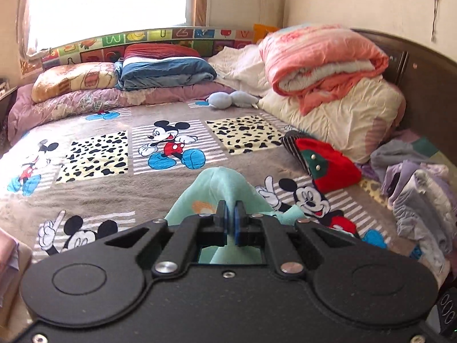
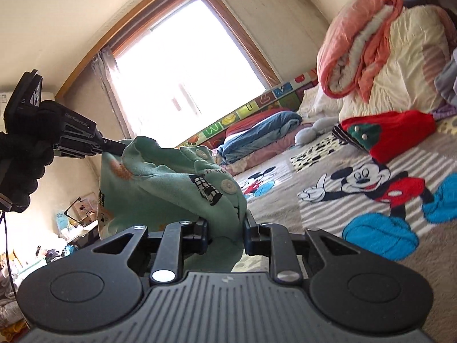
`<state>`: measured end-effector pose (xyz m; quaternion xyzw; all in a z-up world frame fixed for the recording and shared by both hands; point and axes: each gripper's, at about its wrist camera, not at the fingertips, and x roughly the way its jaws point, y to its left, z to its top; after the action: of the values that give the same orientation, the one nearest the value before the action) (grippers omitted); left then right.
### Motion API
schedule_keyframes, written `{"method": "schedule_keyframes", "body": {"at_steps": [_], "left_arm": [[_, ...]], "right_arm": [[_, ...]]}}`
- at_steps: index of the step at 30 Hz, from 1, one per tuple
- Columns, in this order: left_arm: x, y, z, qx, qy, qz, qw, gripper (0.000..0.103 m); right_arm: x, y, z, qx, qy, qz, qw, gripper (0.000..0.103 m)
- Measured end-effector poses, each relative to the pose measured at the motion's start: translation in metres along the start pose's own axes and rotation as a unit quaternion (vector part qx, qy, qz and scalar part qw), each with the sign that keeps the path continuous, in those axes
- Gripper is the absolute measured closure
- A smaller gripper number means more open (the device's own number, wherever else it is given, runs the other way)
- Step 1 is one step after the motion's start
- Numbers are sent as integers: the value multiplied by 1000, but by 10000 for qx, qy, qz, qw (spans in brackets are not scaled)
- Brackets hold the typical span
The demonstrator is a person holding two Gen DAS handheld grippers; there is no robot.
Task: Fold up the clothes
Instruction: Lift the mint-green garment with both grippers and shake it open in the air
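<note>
We are holding the mint-green garment [image 2: 171, 183] lifted above the bed [image 1: 114, 194], left gripper [image 1: 230, 214] jaws pinching its edge, right gripper [image 2: 225, 223] jaws seemingly clamping a thick bunched fold.

Left tongs [image 1: 230, 210] pinched tight on cloth, right tongs [image 2: 225, 224] clamped around a thicker bunch

Mint-green garment [image 2: 171, 180] bunched between right gripper [image 2: 225, 228] fingers, raised above the Mickey Mouse blanket [image 2: 357, 200]. Far corner pinched by left gripper [image 2: 114, 147]. Beyond the blanket's print, a red garment [image 2: 400, 134].
</note>
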<state>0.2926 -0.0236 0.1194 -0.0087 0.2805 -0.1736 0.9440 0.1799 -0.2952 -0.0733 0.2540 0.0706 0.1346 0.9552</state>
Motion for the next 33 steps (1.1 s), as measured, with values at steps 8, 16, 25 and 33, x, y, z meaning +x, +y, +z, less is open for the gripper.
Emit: {"method": "schedule_keyframes", "body": {"at_steps": [8, 16, 25, 33], "left_arm": [[-96, 59, -111, -1973, -705, -91, 9778, 100], [-140, 94, -224, -2841, -439, 218, 9575, 100], [-155, 65, -267, -1030, 124, 765, 9917, 87], [-186, 36, -266, 1256, -354, 811, 9881, 39]], "right_arm": [[-19, 34, 3, -1157, -113, 277, 9928, 79], [-34, 86, -29, -2294, 424, 807, 9691, 79], [-62, 114, -61, -2844, 1071, 937, 9481, 79], [-76, 110, -70, -2915, 1268, 805, 9447, 79]]}}
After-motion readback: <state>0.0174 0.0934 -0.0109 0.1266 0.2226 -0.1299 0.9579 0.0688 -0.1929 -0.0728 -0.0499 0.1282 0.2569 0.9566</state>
